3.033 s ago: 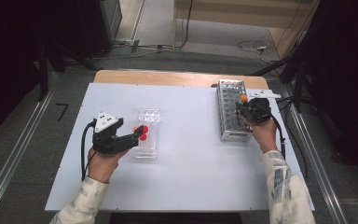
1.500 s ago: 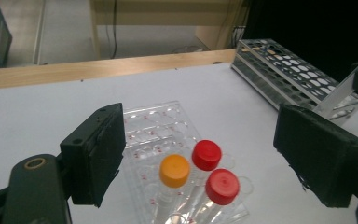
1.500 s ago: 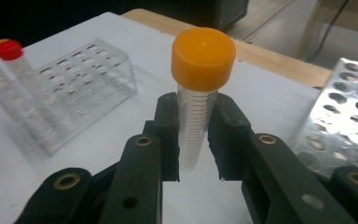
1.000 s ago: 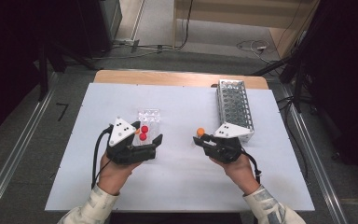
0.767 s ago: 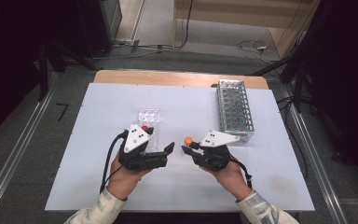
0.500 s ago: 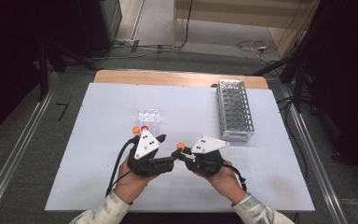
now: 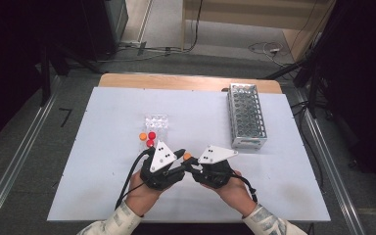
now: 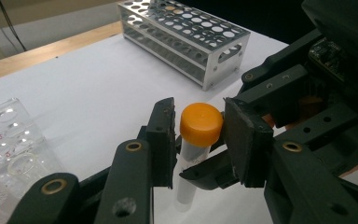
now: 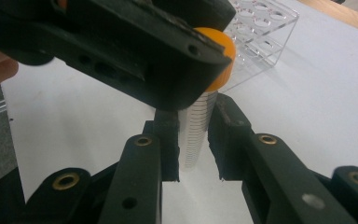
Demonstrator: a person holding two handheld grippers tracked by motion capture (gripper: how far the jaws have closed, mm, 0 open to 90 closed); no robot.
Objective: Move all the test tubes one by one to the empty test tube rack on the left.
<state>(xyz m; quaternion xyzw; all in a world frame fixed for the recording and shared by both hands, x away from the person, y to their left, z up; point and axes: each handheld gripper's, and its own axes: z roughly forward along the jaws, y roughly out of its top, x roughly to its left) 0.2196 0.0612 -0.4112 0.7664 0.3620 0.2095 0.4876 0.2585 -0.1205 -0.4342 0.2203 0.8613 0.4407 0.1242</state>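
Orange-capped clear plastic tube (image 8: pixel 199 140) stands upright above the white table (image 7: pixel 103 191), near its six-o'clock edge, held between both tools. The right gripper (image 9: pixel 193 140) clamps the tube's graduated body narrowly between its black jaws. The left gripper (image 8: pixel 198 135) has just been closing its jaws around the orange cap (image 9: pixel 221 60); one pad looks to touch the cap, the other stands just beside it. The clear plastic rack with red-capped tubes (image 7: pixel 155 128) sits at eleven o'clock from the grippers, the perforated metal rack (image 7: pixel 246 116) at two o'clock.
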